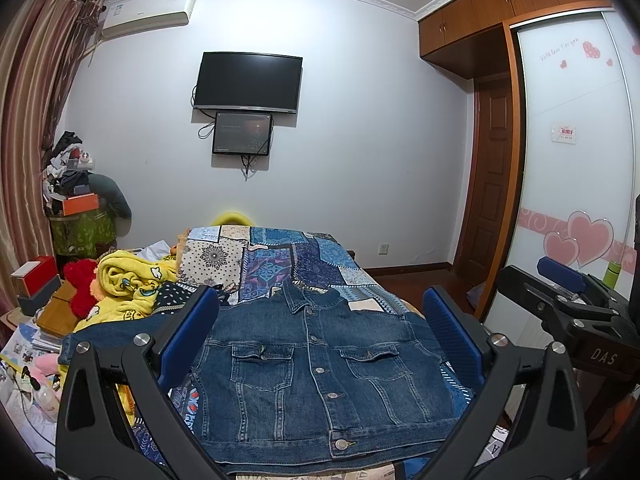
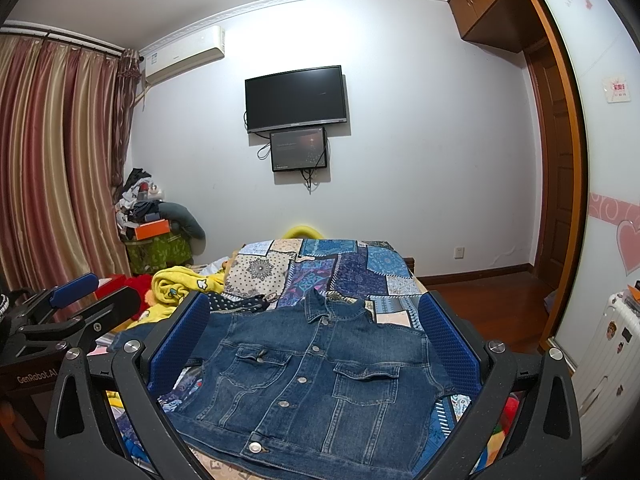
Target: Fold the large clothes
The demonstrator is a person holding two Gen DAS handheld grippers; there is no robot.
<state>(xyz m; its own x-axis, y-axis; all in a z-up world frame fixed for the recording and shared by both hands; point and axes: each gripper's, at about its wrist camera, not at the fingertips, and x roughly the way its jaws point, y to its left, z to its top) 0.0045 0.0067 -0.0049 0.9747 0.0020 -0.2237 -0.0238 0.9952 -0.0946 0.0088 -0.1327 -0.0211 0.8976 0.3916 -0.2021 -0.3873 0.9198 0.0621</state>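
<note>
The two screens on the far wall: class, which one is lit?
The smaller lower screen is lit, showing a dim picture with faint specks. It hangs just under the larger television, which is plain black and off.

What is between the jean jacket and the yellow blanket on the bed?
In the left wrist view, a dark polka-dot cloth lies between the denim jacket and the yellow blanket.

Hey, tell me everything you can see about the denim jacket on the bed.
The denim jacket is dark blue with lighter seams, lying flat and face up on the patchwork bedspread. It is buttoned with metal buttons, collar toward the far wall, hem nearest the cameras. It has two flapped chest pockets. One sleeve stretches toward the yellow blanket. Neither open gripper touches it.
</note>
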